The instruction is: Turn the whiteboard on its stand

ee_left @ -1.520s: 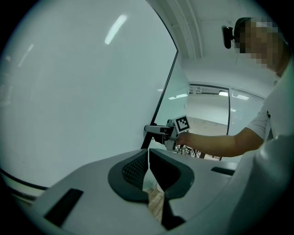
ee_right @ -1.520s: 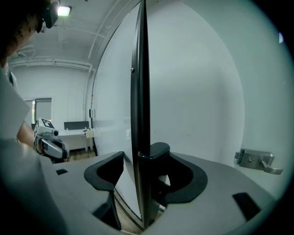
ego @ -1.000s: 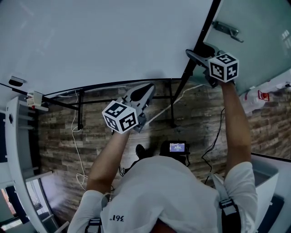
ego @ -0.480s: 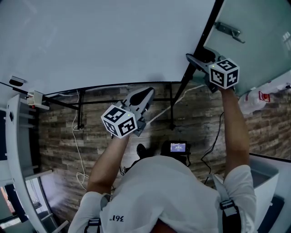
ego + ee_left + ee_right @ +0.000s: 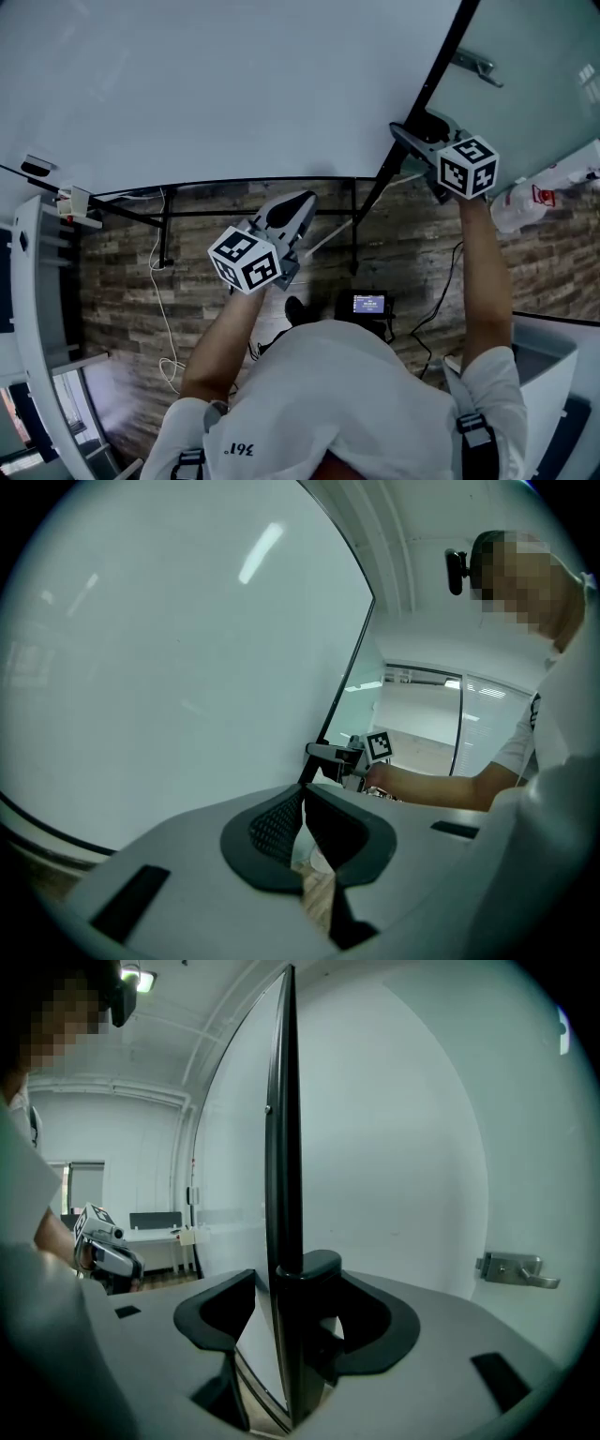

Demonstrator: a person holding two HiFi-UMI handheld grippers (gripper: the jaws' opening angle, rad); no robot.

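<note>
Two tools are shown in the head view: left tool below the large white whiteboard, right tool at its black edge frame. Left gripper view: jaws pressed together, empty. Right gripper view: jaws, lately closing, are set apart astride the frame.

Whiteboard, 12 o'clock: plain white, black frame. Floor, 9 o'clock: brown wood-plank pattern, white cable across. Shirt, 6 o'clock: white, dark straps.

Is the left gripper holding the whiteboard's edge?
No: the left gripper view shows the left gripper with its jaws together on nothing, and the whiteboard standing off to one side of them.
</note>
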